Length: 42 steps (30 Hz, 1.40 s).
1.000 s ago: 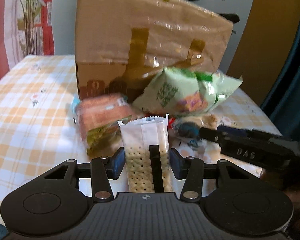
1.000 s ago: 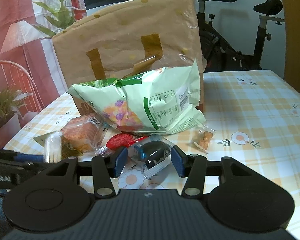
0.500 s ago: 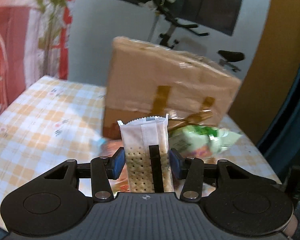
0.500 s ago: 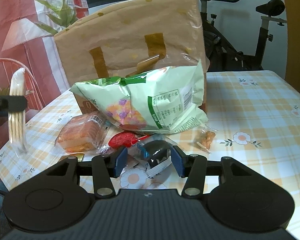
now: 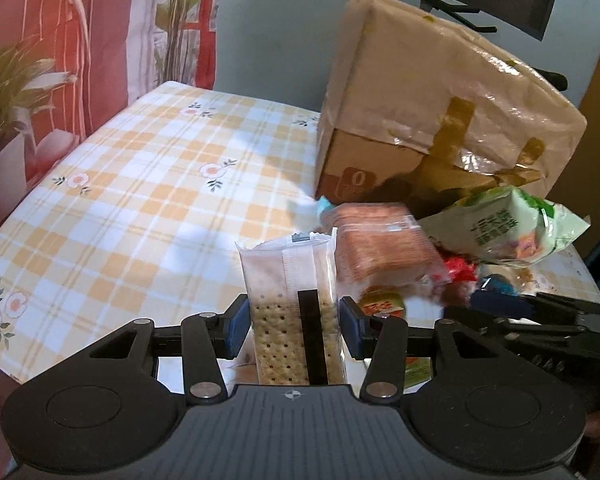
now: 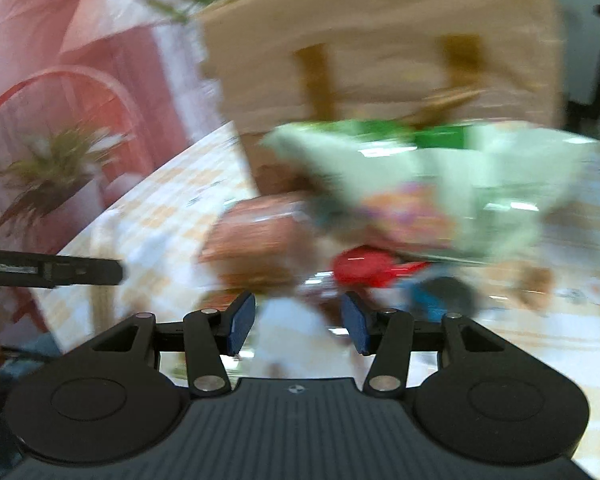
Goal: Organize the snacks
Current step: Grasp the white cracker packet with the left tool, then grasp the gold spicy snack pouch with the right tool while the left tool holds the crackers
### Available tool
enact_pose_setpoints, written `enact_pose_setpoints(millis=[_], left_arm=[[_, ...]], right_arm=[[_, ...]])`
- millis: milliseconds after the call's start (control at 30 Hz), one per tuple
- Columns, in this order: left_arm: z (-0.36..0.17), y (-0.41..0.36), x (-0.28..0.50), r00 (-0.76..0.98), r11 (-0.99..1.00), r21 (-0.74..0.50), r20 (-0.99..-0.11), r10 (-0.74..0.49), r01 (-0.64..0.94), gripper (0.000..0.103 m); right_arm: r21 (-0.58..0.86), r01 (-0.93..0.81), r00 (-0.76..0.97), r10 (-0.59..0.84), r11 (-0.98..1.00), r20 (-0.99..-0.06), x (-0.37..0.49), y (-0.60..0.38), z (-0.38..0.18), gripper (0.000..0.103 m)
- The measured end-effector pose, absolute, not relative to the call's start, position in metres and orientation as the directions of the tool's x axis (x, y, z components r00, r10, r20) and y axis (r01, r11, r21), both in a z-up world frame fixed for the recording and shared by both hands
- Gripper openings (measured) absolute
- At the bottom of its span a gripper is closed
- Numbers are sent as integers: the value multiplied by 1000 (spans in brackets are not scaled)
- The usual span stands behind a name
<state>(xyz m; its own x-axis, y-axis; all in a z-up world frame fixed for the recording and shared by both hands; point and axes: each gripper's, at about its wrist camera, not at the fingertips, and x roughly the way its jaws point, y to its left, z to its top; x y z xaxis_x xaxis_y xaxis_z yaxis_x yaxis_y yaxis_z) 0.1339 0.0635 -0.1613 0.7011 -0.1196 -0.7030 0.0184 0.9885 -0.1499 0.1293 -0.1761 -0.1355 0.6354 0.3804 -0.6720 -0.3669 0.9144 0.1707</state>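
The left gripper (image 5: 294, 328), a black two-finger tool with blue pads, pinches a clear-wrapped sleeve of pale square crackers (image 5: 290, 300) between its pads. The sleeve stands upright, crimped end uppermost, gripped low on its body. That hold keeps the pack clear of the table, and is judged to suit carrying it to a sorted spot.

The right gripper (image 6: 298, 326) has its blue pads spread part way. A white shape lies in the gap, but heavy blur prevents telling whether it is held or merely lies on the table below.

Beyond the left gripper, the remaining snacks form a heap on the orange-and-white checked tablecloth (image 5: 140, 208): a clear pack of reddish-brown biscuits (image 5: 380, 248) just beside the cracker sleeve, a pale green puffed snack bag (image 5: 508, 228) further right, and a small red wrapper (image 5: 458, 268) between them. A small blue-and-dark packet (image 6: 440, 292) shows in the right wrist view.

The heap lies against a tan cardboard box wrapped in glossy film with brown tape strips (image 5: 440, 100). The broad stretch of cloth to the left is judged the likely sorting area. Most of the heap is not yet sorted.
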Motion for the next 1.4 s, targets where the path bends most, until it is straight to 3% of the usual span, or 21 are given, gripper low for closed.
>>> enact_pose_setpoints(millis=[133,367,700,800,867,1200,1233,1400], left_arm=[[-169,75,133,695,986,-165,-712,-105,-20,50],[-171,81,134,702,983,-178,-707,-88,-55,50],[-178,74,134,709,984,-172,-699,-95,-38,50],[-181,74,135,706,986,-164,-703,-88,-41,50],[-183,71,136,698,988,-151,-711,-81,-39,50],[-193,67,138,662,993,-113,-747,-61,-35,50],[-193,68,138,662,993,-114,-747,-62,-35,49],[-193,67,138,664,993,-116,-745,-65,-33,49]], right_arm=[[134,-462,561,406,877,-722,138,-137,-144,52],[114,-471,494,368,875,-788,152,-104,-156,55],[-58,-528,570,303,847,-764,137,-84,-170,62],[-60,-537,580,317,841,-751,135,-87,-172,59],[-58,-540,585,326,839,-743,131,-90,-171,50],[-28,-529,611,358,848,-706,110,-119,-169,42],[-25,-524,622,362,851,-694,108,-122,-167,31],[-29,-500,632,342,866,-695,109,-131,-163,31]])
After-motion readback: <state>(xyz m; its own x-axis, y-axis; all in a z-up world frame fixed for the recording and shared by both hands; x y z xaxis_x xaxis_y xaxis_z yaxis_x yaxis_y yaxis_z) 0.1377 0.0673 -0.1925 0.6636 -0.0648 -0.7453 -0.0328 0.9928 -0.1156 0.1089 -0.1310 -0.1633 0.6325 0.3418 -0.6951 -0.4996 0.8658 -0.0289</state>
